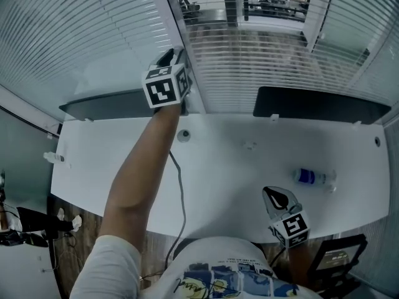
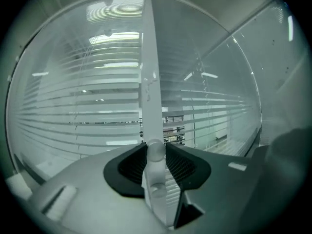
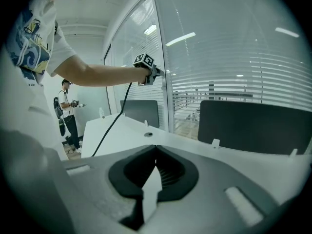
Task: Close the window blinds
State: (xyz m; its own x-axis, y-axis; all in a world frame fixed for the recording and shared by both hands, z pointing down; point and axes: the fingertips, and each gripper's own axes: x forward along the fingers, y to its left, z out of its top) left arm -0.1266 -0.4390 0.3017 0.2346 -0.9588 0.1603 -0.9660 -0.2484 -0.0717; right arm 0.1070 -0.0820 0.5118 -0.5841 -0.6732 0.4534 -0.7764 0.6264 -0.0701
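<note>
So, left gripper (image 1: 168, 61): I am holding it out over the desk, up against the white window post (image 1: 177, 36).
Left jaws: they are pinching the clear wand (image 2: 157, 186) – one dark pad is pressing on each side of it, just below its rounded knob.
Wand: it is standing nearly upright in front of the post, running down between my jaws and out of the bottom of the left gripper view.
Blinds (image 1: 268, 61): they are hanging in the window beyond the desk, on both sides of the post; the slats are lying almost level with gaps between them, so railings are showing through outside.
Right gripper (image 1: 278, 197): I am keeping it low, close to my body, over the near edge of the desk (image 1: 237, 154).
Right jaws: they are pressing together at the tips – nothing is sitting between them.
Desk: it is carrying a small bottle (image 1: 313, 177) lying on its side beyond the right gripper, with a dark panel (image 1: 318, 104) standing along its far edge.
Cable (image 1: 181, 192): it is trailing beside my left arm, across the desk.
</note>
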